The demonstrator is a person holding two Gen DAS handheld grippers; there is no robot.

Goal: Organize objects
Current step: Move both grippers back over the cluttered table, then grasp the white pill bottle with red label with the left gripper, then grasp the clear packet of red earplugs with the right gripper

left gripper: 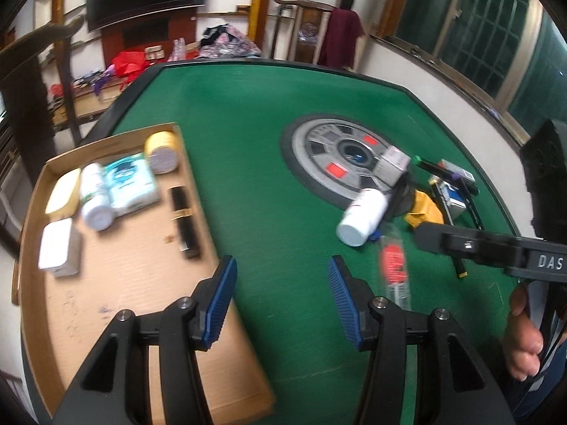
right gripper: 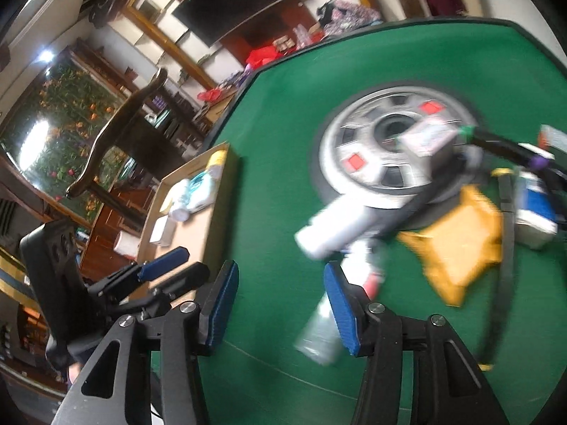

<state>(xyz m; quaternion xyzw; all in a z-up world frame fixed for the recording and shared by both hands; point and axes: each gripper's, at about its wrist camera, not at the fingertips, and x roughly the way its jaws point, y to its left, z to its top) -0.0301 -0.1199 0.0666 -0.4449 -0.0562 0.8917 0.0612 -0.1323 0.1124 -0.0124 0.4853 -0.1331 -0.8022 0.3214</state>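
Observation:
A cardboard tray (left gripper: 117, 283) lies on the left of the green table (left gripper: 248, 124). It holds a yellow-lidded jar (left gripper: 162, 152), a white bottle (left gripper: 94, 196), a teal pack (left gripper: 131, 184), white boxes (left gripper: 58, 248) and a black tube (left gripper: 184, 223). A pile lies right of centre: a white bottle (left gripper: 361, 217), a yellow pouch (left gripper: 425, 210), a clear red-labelled packet (left gripper: 393, 265), small boxes and pens. My left gripper (left gripper: 281, 301) is open and empty over the tray's right edge. My right gripper (right gripper: 280, 304) is open and empty, with the clear packet (right gripper: 326, 326) at its right finger.
A round grey hub (left gripper: 340, 156) sits in the table's middle. A wooden chair (right gripper: 117, 127) stands left of the table. The right gripper's body (left gripper: 496, 251) shows at the right of the left wrist view; the left gripper (right gripper: 156, 276) shows beside the tray (right gripper: 198, 223) in the right wrist view.

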